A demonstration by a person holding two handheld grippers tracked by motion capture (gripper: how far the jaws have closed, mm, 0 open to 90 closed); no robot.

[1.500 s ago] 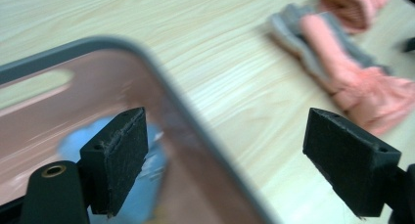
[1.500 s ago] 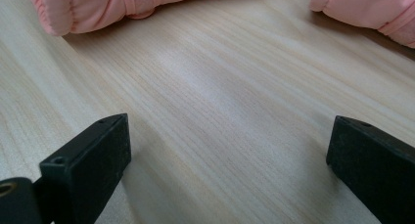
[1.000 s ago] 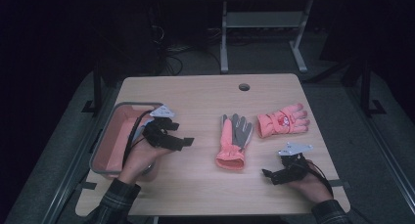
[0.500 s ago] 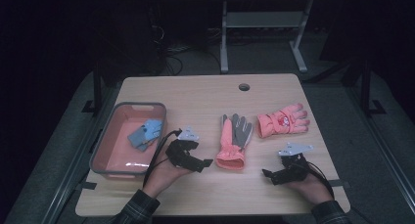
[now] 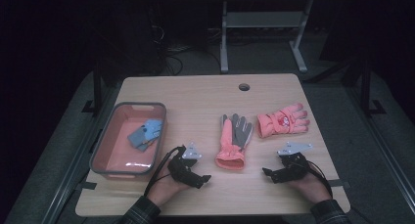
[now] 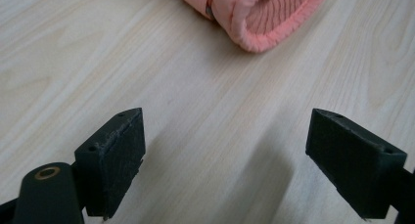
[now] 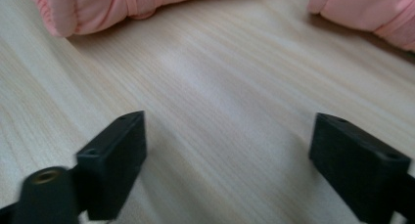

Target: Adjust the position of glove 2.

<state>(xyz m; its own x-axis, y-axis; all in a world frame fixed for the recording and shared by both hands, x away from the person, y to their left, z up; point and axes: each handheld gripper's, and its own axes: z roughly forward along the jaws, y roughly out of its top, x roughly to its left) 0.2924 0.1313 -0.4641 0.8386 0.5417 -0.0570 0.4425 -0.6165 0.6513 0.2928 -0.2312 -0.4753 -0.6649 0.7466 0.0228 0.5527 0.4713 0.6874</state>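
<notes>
From above, the left hand-held gripper (image 5: 204,178), released and now away from the pink bin (image 5: 105,145) holding a blue glove (image 5: 146,134), nears the orange-grey glove (image 5: 234,142) mid-desk, seemingly next to sort; its own view shows wide jaws facing the cuff (image 6: 274,18); the right hand-held gripper (image 7: 230,160), released, rests near the front edge.

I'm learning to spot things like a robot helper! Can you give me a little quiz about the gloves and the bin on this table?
1. True or false: the pink bin holds a blue glove.
2. Which glove lies nearest the left gripper? A) the orange and grey glove B) the pink glove
3. Fill in: both grippers have their jaws ____.

Key: 1 true. 2 A. 3 open; the right gripper grips nothing either.
</notes>
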